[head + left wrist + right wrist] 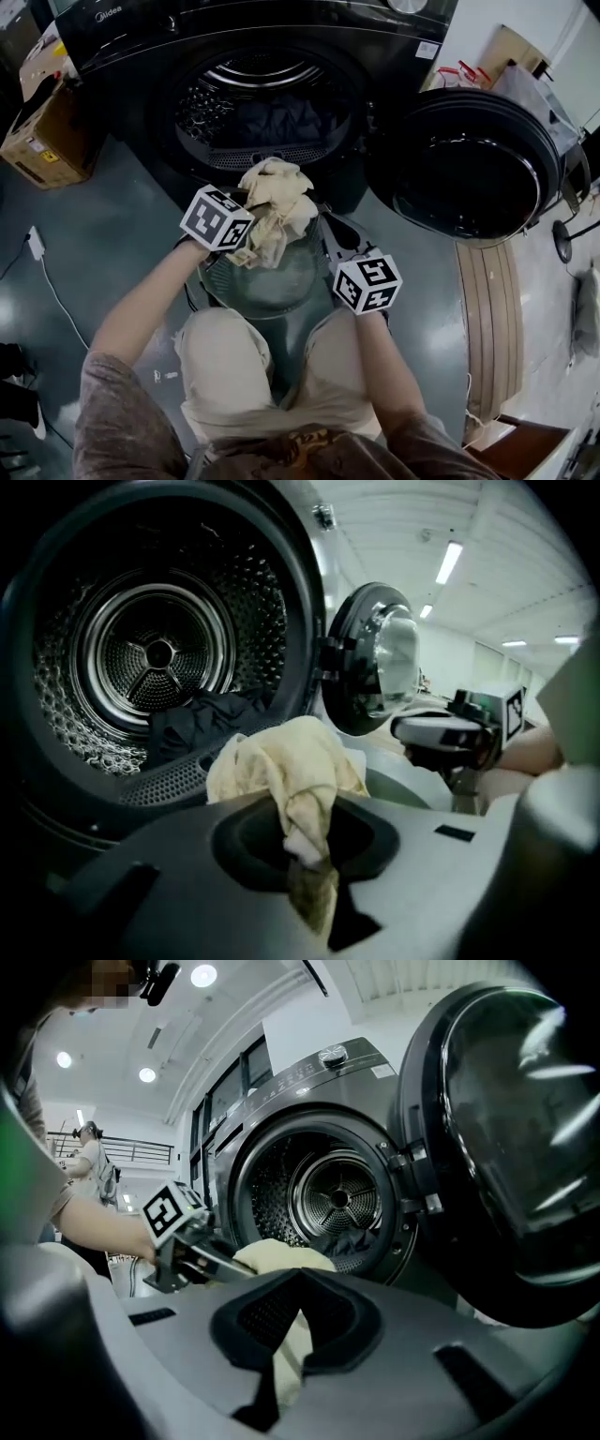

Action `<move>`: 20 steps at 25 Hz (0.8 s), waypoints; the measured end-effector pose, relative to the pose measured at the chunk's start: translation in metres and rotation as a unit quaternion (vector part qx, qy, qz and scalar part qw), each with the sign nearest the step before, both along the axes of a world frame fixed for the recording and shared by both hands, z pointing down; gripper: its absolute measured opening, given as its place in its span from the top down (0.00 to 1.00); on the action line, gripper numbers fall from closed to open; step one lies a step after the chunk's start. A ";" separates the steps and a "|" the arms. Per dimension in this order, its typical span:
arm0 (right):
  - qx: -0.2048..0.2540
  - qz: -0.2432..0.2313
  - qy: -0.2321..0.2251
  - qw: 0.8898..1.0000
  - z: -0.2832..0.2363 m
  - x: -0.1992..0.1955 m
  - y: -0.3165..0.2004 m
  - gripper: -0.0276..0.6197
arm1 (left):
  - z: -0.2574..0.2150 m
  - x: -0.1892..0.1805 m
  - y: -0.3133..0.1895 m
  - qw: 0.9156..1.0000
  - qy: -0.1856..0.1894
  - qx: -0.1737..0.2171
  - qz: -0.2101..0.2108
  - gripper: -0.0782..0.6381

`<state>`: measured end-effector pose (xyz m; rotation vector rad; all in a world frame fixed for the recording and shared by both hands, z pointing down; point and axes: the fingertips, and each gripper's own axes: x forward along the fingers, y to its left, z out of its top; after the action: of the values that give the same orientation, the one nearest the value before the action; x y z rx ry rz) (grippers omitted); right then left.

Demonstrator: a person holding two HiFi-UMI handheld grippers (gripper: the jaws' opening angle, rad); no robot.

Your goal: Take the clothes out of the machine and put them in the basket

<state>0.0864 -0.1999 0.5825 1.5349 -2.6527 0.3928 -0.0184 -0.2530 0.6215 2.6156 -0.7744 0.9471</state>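
left gripper point(309, 874) clamps a bunched cream cloth point(281, 761), a strip of the fabric pinched between its closed jaws while the rest billows just ahead of the fingertips. right gripper point(281, 1354), alongside it, also has its jaws closed on a pale strip of the same cloth, with the bundle lying just beyond and to the left of its tips. the cloth hangs over the basket point(281, 281), which sits on the floor point(112, 253) directly under both grippers, in front of the person's knees. ahead of the grippers the machine point(141, 37) stands with its round mouth open. dark clothes point(202, 719) lie at the bottom of the drum, well beyond the left gripper's tips. the door point(469, 169) swings wide to the right of the right gripper. a cardboard box point(47, 141) rests on the floor far to the left of the left gripper.
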 end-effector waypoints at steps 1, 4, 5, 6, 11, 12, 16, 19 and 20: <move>0.000 0.001 -0.002 1.000 0.000 0.001 -0.001 0.96 | -0.003 0.000 0.013 1.000 0.002 -0.002 0.009 0.79; 0.001 0.001 -0.004 1.000 0.001 0.002 -0.003 0.96 | -0.013 -0.001 0.045 1.000 0.012 -0.011 0.026 0.79; 0.001 0.001 -0.005 1.000 0.001 0.003 -0.004 0.96 | -0.015 -0.001 0.052 0.999 0.016 -0.015 0.028 0.79; 0.001 0.000 -0.006 1.000 0.002 0.003 -0.005 0.96 | -0.017 -0.001 0.058 0.999 0.020 -0.018 0.028 0.79; -0.002 -0.003 -0.011 1.000 0.004 0.002 -0.006 0.96 | -0.019 -0.002 0.076 0.999 0.017 -0.024 0.032 0.79; -0.002 -0.003 -0.011 1.000 0.004 0.002 -0.006 0.96 | -0.018 -0.002 0.077 0.999 0.012 -0.023 0.035 0.79; 0.000 -0.002 -0.014 1.000 0.003 0.004 -0.005 0.96 | -0.015 -0.008 0.070 1.000 -0.014 0.011 0.024 0.53; 0.000 -0.001 -0.019 1.000 0.000 0.005 -0.004 0.96 | -0.028 -0.013 0.050 0.999 0.004 0.044 -0.009 0.40; 0.001 -0.001 -0.019 1.000 0.000 0.005 -0.003 0.96 | -0.033 -0.014 0.042 0.998 0.011 0.055 -0.019 0.40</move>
<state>0.0911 -0.2032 0.5823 1.5397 -2.6835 0.4236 -0.0327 -0.2115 0.5886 2.6893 -0.8900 0.8881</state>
